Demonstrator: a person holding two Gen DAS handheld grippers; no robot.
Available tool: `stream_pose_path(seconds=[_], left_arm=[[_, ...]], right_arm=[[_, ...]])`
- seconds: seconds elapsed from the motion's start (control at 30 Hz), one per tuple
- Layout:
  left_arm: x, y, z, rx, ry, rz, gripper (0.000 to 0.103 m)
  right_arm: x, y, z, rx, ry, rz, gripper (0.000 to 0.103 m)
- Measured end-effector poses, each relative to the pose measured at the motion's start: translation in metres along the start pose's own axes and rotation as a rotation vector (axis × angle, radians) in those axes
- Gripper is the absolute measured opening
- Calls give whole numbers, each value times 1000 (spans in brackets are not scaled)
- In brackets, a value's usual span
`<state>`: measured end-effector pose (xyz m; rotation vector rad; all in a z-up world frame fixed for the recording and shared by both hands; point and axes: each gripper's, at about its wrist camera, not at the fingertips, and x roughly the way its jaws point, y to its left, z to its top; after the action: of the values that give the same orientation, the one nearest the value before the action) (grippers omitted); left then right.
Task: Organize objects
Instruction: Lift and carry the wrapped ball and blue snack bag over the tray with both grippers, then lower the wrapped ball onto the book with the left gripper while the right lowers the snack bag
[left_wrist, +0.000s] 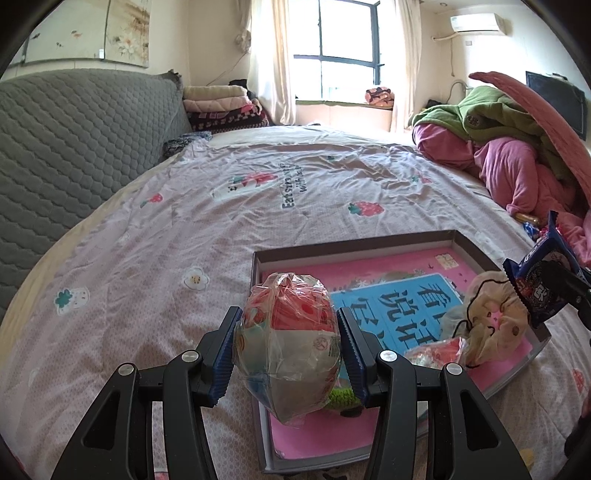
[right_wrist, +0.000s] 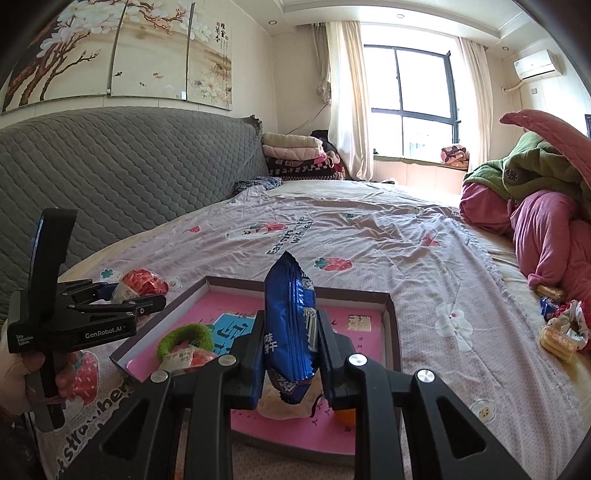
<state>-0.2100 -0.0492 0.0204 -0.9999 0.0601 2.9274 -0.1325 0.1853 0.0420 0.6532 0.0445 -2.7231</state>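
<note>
My left gripper (left_wrist: 287, 350) is shut on a round snack in clear red-and-white wrap (left_wrist: 288, 343), held over the near left edge of a shallow box tray (left_wrist: 354, 242) with a pink and blue lining. My right gripper (right_wrist: 290, 354) is shut on an upright blue snack packet (right_wrist: 291, 325) above the same tray (right_wrist: 394, 317). In the tray lie a green fuzzy ring (right_wrist: 184, 338), a small red-wrapped snack (left_wrist: 437, 350) and a beige drawstring pouch (left_wrist: 495, 321). The right wrist view shows the left gripper (right_wrist: 147, 295) at the left with its wrapped snack (right_wrist: 142, 282).
The tray rests on a bed with a strawberry-print sheet (left_wrist: 258, 206). A grey quilted headboard (left_wrist: 74, 147) runs along the left. Piled pink and green clothes (left_wrist: 517, 147) sit at the right, with several loose snacks and a scrunchie (right_wrist: 561, 328) beside them.
</note>
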Motion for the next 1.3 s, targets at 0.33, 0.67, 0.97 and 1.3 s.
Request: stream_pose_path(seconds=[0.33,0.67,0.97,1.3], left_arm=[[-2,3,-18,-25,37,-16,53],[0,2,-32,-28,68,-20,53],[1,-3,-35,-11,59,-16,53],[4,-7,-38,-12,66,-27,53]], right_arm=[[4,6,-14,9,43,44,25],[12,9,-28,18,87,69,25],[21,12,-38,1,115,55,25],[26,5,-40,30,134,43,25]])
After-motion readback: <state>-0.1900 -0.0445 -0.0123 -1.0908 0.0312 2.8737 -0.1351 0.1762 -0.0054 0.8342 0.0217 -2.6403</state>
